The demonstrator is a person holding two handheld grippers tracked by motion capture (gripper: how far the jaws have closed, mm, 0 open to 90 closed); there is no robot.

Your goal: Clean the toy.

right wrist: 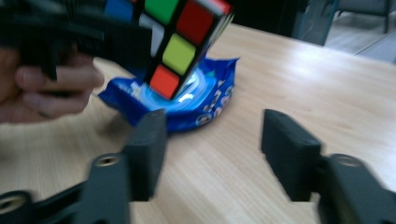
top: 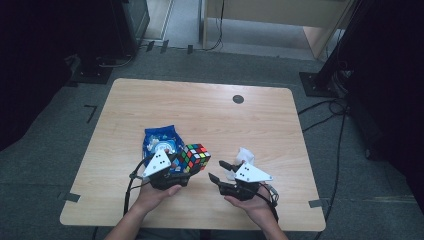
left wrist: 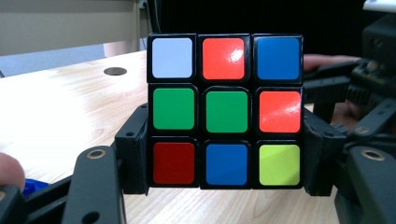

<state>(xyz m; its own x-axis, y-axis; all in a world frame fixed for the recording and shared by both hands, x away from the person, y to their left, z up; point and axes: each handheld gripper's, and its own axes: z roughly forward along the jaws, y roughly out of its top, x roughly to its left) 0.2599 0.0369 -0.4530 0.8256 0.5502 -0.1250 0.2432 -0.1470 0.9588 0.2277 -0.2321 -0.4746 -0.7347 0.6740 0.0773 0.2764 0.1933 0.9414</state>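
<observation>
A scrambled Rubik's cube is raised above the wooden table, clamped by its two sides in my left gripper. The face towards the left gripper view has a green centre. My right gripper is to the right of the cube, low over the table, open, with nothing between its pads. In the right gripper view the cube hangs tilted at the upper left, apart from the jaws, with the left hand beside it.
A blue wipes pack lies flat on the table just behind the cube. A crumpled white tissue sits by the right gripper. A small black round disc lies near the far edge.
</observation>
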